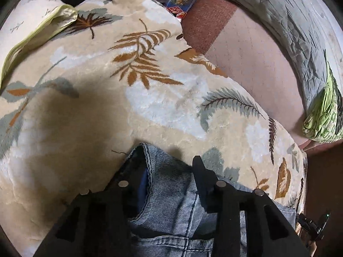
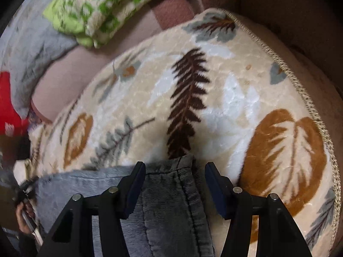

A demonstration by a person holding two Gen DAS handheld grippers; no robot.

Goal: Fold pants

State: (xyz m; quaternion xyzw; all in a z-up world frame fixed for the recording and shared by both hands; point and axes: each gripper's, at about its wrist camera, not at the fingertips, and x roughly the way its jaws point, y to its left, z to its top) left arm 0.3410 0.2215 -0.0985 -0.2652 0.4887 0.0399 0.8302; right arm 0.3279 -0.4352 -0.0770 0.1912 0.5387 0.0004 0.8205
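Note:
Blue-grey corduroy pants (image 1: 171, 194) lie on a cream leaf-patterned blanket (image 1: 107, 98). In the left wrist view my left gripper (image 1: 165, 160) is open, its fingers (image 1: 201, 177) standing on either side of a pant leg's open hem. In the right wrist view my right gripper (image 2: 174, 169) is open too, fingers (image 2: 135, 180) astride a corner of the pants (image 2: 169, 197), which run off to the left. The blanket (image 2: 214, 98) spreads ahead. The rest of the pants is hidden below both frames.
A grey quilt (image 1: 289, 21) and a green patterned pillow (image 1: 325, 115) lie at the right on a pink sheet (image 1: 250, 64). A blue box (image 1: 182, 2) sits at the back. The blanket's fringed edge (image 2: 308, 98) runs along the right. A red item (image 2: 8, 107) is left.

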